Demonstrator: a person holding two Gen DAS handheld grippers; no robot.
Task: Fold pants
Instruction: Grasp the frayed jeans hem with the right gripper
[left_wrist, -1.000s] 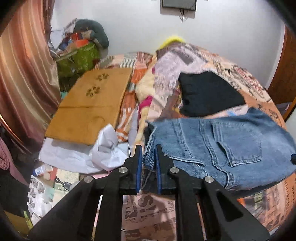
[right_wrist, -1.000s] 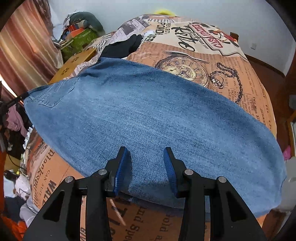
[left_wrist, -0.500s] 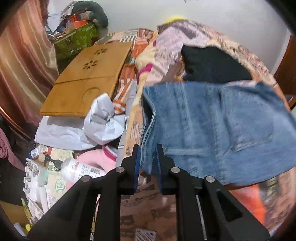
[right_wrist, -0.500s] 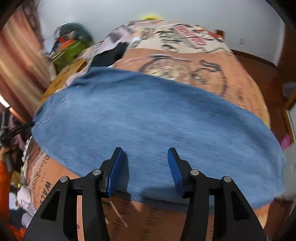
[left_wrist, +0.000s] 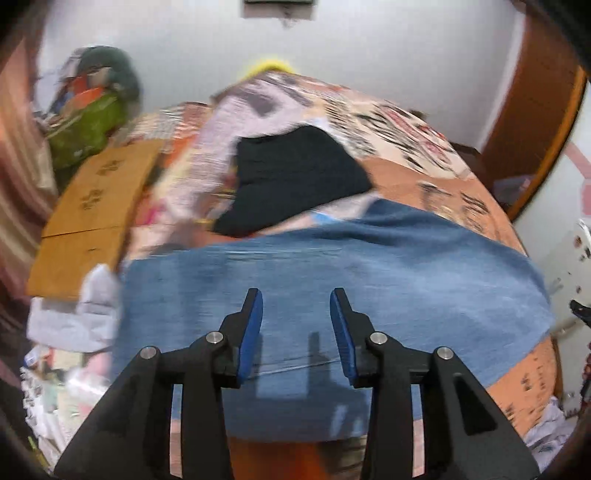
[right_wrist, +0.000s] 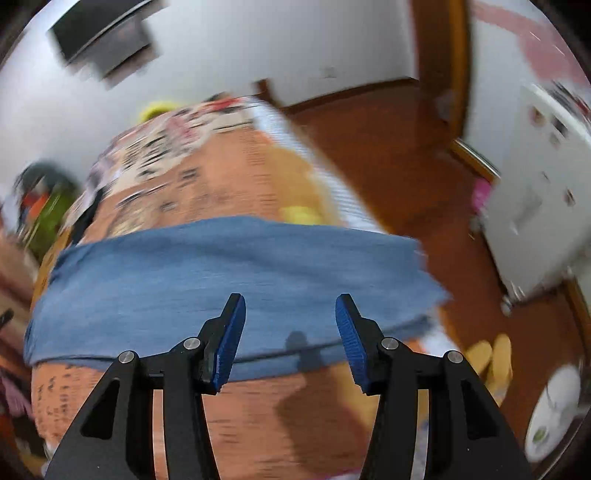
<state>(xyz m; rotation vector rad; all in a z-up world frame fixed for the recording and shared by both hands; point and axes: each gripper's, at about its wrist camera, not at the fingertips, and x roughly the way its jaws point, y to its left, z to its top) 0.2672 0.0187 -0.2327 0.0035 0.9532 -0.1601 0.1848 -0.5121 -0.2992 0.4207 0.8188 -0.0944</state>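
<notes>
The blue jeans (left_wrist: 332, 273) lie folded flat across the near part of the bed, and they also show in the right wrist view (right_wrist: 229, 266). My left gripper (left_wrist: 296, 328) is open and empty above the near edge of the jeans. My right gripper (right_wrist: 290, 332) is open and empty above the jeans' near edge, toward their right end. Both views are blurred by motion.
A black garment (left_wrist: 295, 181) lies on the patterned bedspread (left_wrist: 424, 155) behind the jeans. A wooden board (left_wrist: 96, 199) and a white bag (left_wrist: 70, 317) sit to the left. The wooden floor (right_wrist: 388, 155), yellow slippers (right_wrist: 491, 354) and a white cabinet (right_wrist: 543, 192) are to the right.
My left gripper has let go of the jeans' waistband and opened. Both grippers have swung to the right and pulled back. The jeans now lie flat on the bed.
</notes>
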